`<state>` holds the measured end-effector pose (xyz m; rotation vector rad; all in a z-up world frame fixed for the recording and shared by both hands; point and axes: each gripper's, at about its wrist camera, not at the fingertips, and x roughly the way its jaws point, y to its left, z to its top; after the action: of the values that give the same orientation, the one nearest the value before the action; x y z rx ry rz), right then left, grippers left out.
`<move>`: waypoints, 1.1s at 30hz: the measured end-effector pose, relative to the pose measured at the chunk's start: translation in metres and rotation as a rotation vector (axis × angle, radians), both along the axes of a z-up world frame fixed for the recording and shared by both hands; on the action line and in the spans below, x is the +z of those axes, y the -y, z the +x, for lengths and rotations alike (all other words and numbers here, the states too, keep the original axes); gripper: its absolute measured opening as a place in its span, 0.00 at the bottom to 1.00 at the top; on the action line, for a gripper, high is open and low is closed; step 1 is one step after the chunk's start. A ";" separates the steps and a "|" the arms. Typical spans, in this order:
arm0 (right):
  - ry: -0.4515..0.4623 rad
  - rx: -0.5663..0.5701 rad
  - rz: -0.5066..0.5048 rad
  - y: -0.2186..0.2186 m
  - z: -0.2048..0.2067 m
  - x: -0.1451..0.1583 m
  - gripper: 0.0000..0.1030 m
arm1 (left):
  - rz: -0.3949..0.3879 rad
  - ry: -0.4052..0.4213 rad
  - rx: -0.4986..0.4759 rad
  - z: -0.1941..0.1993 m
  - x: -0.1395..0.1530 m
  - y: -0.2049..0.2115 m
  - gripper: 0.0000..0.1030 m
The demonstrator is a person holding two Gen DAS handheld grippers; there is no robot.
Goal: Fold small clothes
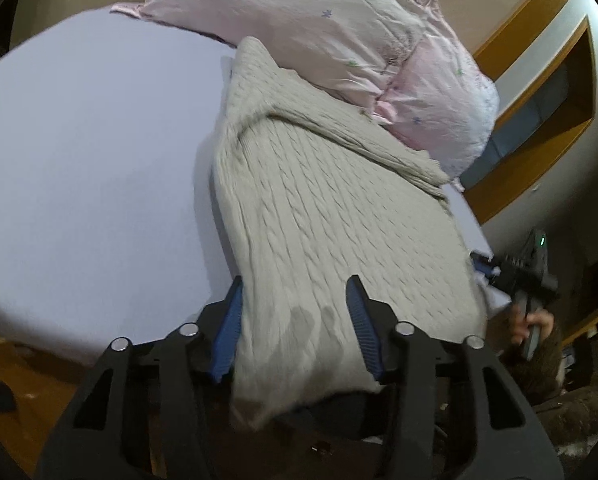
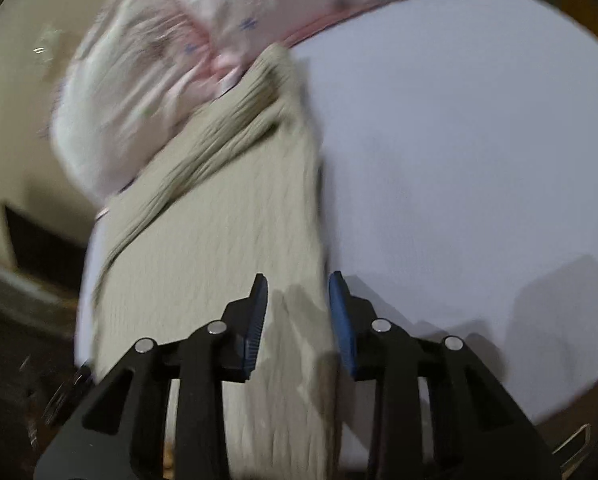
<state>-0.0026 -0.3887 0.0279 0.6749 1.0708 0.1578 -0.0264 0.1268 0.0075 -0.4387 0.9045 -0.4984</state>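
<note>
A beige cable-knit sweater lies on a pale lavender bed sheet, its far end against a pink pillow. My left gripper is open, its blue-padded fingers astride the sweater's near hem, which hangs over the bed edge. The right gripper's body shows at the sweater's right edge, hand-held. In the blurred right wrist view, the sweater runs away from me, and my right gripper is open with its jaws on either side of the sweater's right edge.
A pink flowered pillow rests at the head of the bed, also in the right wrist view. A wooden-trimmed wall niche is behind it. The sheet spreads wide beside the sweater. Floor lies below the bed edge.
</note>
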 end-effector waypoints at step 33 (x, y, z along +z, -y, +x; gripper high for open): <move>0.344 -0.157 0.277 0.011 0.190 0.048 0.08 | 0.001 0.041 0.198 0.246 0.058 0.019 0.05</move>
<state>0.1878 -0.3997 0.0759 0.9402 0.6678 0.2787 0.2198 0.1074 0.0653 -0.5095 0.8124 -0.3240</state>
